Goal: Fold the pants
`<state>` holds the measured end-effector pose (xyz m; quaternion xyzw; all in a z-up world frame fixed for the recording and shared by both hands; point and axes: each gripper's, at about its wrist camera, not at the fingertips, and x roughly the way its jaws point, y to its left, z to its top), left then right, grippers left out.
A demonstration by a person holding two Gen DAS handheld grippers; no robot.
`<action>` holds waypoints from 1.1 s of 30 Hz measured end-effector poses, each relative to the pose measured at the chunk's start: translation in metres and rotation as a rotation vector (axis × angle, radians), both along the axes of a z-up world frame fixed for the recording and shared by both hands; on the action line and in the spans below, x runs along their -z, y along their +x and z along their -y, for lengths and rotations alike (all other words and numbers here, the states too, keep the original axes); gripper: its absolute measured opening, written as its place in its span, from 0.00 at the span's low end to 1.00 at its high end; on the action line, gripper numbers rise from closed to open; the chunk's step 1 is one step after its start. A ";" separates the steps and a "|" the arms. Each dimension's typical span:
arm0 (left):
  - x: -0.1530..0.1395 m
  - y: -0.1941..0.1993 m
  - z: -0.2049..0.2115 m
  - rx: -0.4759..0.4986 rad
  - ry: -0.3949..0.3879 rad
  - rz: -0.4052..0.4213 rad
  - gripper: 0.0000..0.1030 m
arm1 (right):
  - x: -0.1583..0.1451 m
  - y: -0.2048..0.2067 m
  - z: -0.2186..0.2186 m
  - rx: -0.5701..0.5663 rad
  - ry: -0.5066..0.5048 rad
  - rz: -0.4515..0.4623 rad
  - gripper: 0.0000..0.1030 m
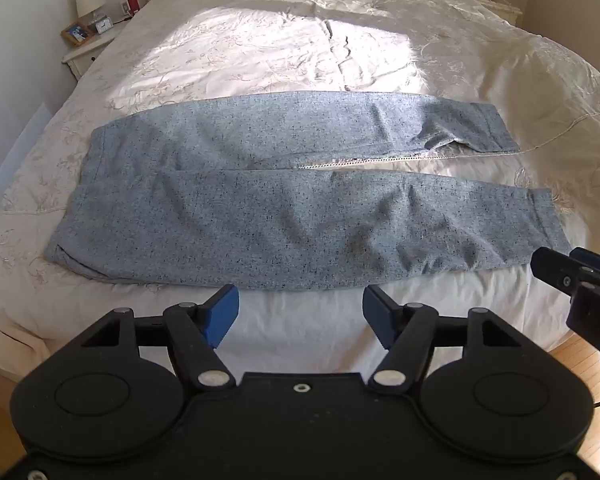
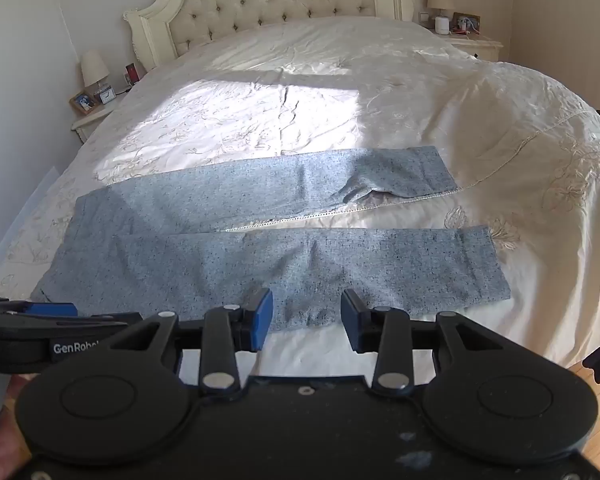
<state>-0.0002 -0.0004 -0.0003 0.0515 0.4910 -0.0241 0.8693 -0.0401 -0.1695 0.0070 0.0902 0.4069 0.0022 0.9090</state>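
Left wrist view: grey pants (image 1: 284, 204) lie flat across the bed (image 1: 340, 40), waistband left, cuffs right. Left gripper (image 1: 298, 312) and right gripper (image 2: 306, 316) hover at the near edge, jaws wide apart and empty. Soft, light, limp cloth; probably best pinched at waistband and cuff.

Speckled grey-blue pants (image 1: 260, 208) on cream embroidered bedspread (image 1: 260, 52).

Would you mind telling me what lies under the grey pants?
The grey pants lie flat on the cream bedspread; its lace seam shows between the legs, then runs out of sight beneath the fabric.
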 end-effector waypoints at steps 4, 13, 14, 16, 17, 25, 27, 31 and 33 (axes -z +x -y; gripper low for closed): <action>0.003 0.000 -0.001 0.008 0.000 -0.014 0.67 | 0.000 -0.002 -0.001 -0.005 -0.004 0.003 0.39; 0.005 0.002 0.002 0.010 0.011 -0.033 0.67 | 0.003 0.001 0.002 -0.001 0.007 -0.015 0.39; 0.005 0.002 0.002 0.010 0.011 -0.034 0.67 | 0.003 0.002 0.001 -0.001 0.007 -0.017 0.39; 0.007 0.002 0.002 0.008 0.009 -0.035 0.67 | 0.003 0.001 0.000 -0.001 0.006 -0.017 0.39; 0.008 0.002 0.002 0.006 0.007 -0.037 0.67 | 0.003 0.002 0.001 -0.002 0.007 -0.017 0.39; 0.010 0.003 -0.002 -0.005 0.002 -0.050 0.67 | 0.003 0.003 -0.002 -0.012 0.007 -0.022 0.39; 0.010 0.003 -0.003 -0.007 -0.001 -0.054 0.67 | 0.003 0.003 -0.001 -0.013 0.007 -0.021 0.39; 0.010 0.003 -0.004 -0.011 -0.002 -0.058 0.67 | 0.003 0.002 0.000 -0.015 0.008 -0.022 0.39; 0.010 0.003 -0.005 -0.009 -0.003 -0.058 0.67 | 0.003 0.002 -0.001 -0.016 0.008 -0.021 0.39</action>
